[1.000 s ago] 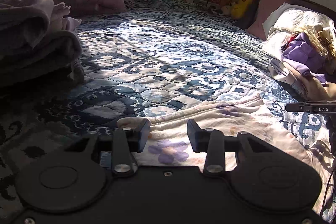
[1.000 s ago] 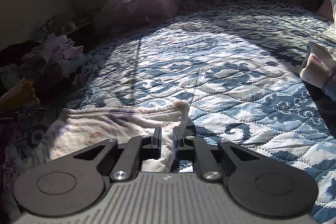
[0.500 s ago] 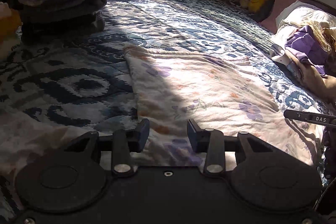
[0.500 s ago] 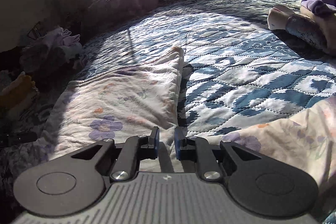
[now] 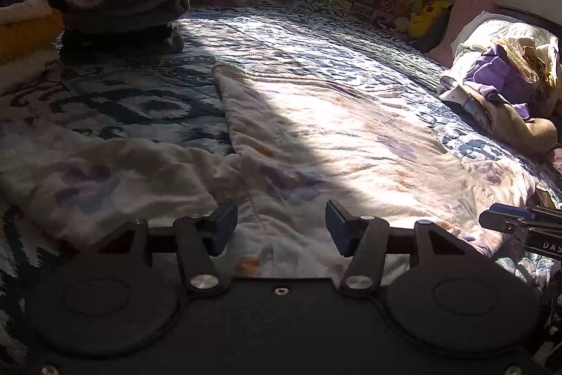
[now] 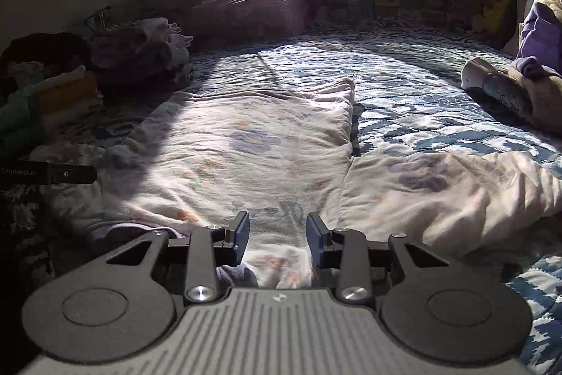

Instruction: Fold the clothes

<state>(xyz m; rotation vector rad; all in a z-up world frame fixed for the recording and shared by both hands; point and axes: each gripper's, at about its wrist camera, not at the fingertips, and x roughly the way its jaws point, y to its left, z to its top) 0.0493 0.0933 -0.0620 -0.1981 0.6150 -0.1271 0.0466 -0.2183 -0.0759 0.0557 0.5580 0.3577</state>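
We see the garment now spread flat on the quilt; both the left gripper and right gripper, pinched before, gape empty: laid out, folding pending.

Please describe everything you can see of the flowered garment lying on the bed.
The flowered garment is pale cream, soft-looking cloth printed with purple and orange flowers. It lies spread, slightly wrinkled, on the blue patterned quilt, one sleeve out to each side. Sunlight crosses its middle. Both open grippers hover over its near edge.
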